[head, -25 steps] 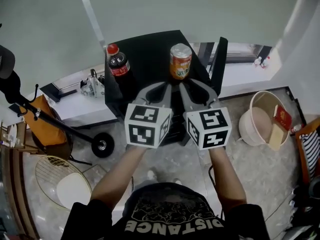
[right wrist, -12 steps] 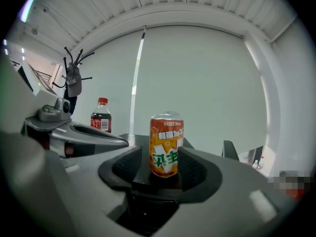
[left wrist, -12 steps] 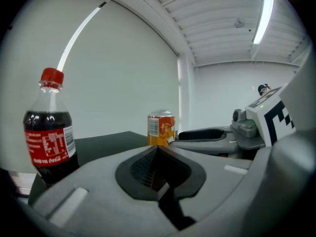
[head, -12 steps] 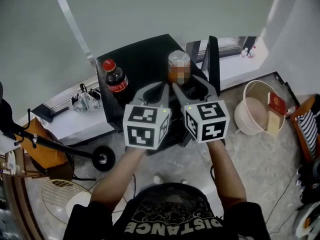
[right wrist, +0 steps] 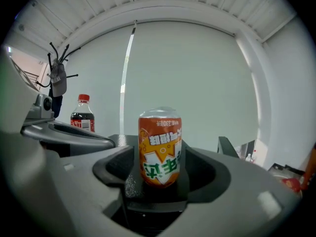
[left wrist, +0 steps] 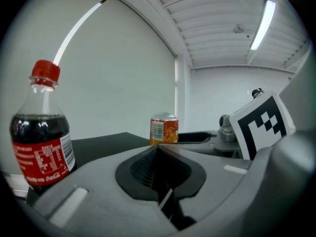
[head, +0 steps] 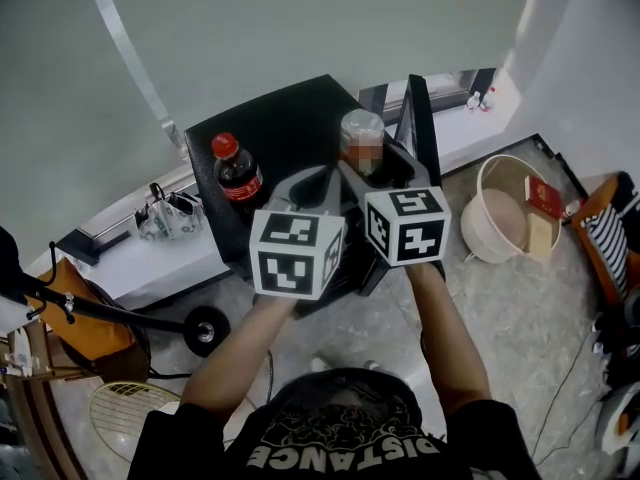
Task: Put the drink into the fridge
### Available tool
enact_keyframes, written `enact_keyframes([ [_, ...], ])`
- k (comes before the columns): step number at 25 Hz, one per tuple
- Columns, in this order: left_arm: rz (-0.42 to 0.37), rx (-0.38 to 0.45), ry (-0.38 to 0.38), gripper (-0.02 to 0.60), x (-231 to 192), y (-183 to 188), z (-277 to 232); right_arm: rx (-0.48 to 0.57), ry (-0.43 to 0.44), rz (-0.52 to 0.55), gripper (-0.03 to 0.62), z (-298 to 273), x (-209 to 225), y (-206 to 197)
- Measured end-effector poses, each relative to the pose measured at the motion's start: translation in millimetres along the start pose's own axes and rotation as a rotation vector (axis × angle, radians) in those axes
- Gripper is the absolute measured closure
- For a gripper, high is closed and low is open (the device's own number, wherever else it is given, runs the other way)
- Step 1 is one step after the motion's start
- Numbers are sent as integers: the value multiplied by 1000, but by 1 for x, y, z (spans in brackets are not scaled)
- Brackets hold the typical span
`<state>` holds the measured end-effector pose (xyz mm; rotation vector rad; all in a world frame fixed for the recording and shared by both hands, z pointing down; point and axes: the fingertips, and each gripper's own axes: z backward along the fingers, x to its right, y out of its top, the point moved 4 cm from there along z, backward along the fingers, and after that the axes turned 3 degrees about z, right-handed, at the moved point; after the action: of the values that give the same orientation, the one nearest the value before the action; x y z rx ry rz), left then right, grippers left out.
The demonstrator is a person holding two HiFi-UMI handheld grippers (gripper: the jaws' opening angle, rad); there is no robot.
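The can (right wrist: 160, 147) stands on the black bench (head: 285, 118), between the fingers of the right gripper (head: 380, 165), which have just been opening and now sit spread wide, clear of its sides. We centre the can deep between the fingers, keep the gripper level, then close evenly on mid-body. The left gripper (left wrist: 158, 162) has its fingers pressed together, empty, just left of the right. The cola bottle (head: 238, 173) stands well left; an upright black panel (head: 418, 118) crowds the right side.
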<state>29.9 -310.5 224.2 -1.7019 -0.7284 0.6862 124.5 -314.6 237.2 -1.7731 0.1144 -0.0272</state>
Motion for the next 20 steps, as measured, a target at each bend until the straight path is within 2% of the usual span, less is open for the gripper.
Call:
enact_keyframes([
  [8,31,-10,-13,577,-9,-3,-2,-24,-24,-8,261,-19,2,4],
  [13,28,-9,-21,577,-11,-5,0,1,-36,9,263,-25,2,6],
  [20,27,-9,-25,577,-13,-5,3,-8,-13,20,266,-31,2,9],
])
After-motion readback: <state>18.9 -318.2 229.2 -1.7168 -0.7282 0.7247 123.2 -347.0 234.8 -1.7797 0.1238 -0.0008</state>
